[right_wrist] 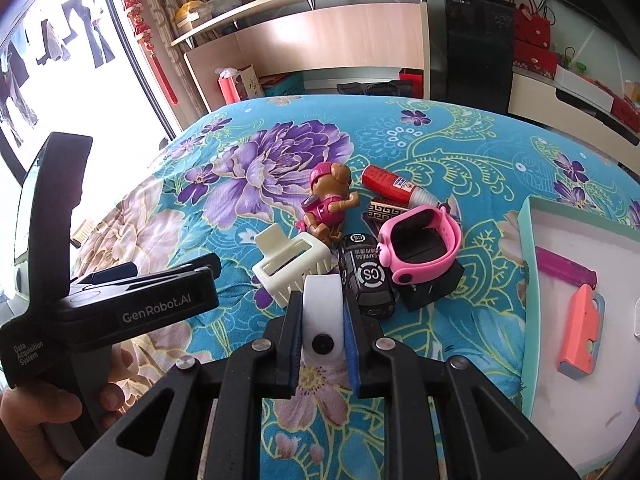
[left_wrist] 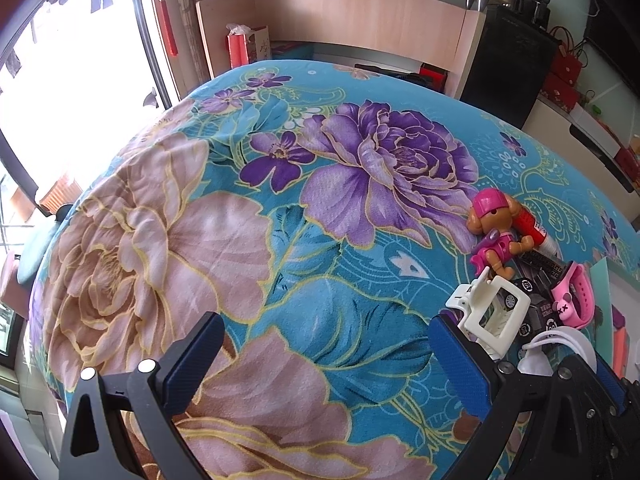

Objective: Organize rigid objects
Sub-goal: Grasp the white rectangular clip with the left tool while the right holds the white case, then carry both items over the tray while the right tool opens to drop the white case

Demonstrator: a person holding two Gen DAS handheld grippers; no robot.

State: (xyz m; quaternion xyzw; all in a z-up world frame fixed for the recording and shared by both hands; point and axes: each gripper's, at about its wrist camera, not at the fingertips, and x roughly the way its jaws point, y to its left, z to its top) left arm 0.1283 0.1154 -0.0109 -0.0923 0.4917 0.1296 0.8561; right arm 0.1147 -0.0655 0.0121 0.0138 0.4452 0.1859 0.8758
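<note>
Teal floral bedspread [left_wrist: 360,300] before pale wood shelving [left_wrist: 360,16], bright window [left_wrist: 80,80] alongside.

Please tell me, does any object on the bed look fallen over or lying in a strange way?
Yes. The toy dog figure lies on its back on the floral blanket, not standing, beside the white hair claw. Nothing looks broken or spilled.

On the floral-covered surface [right_wrist: 460,152] a pink dog figure [right_wrist: 326,204], red tube [right_wrist: 394,186], cream hair claw [right_wrist: 294,266], black toy car [right_wrist: 366,276] and pink watch [right_wrist: 420,244] cluster together, a white strap [right_wrist: 323,312] upright just before them.
</note>
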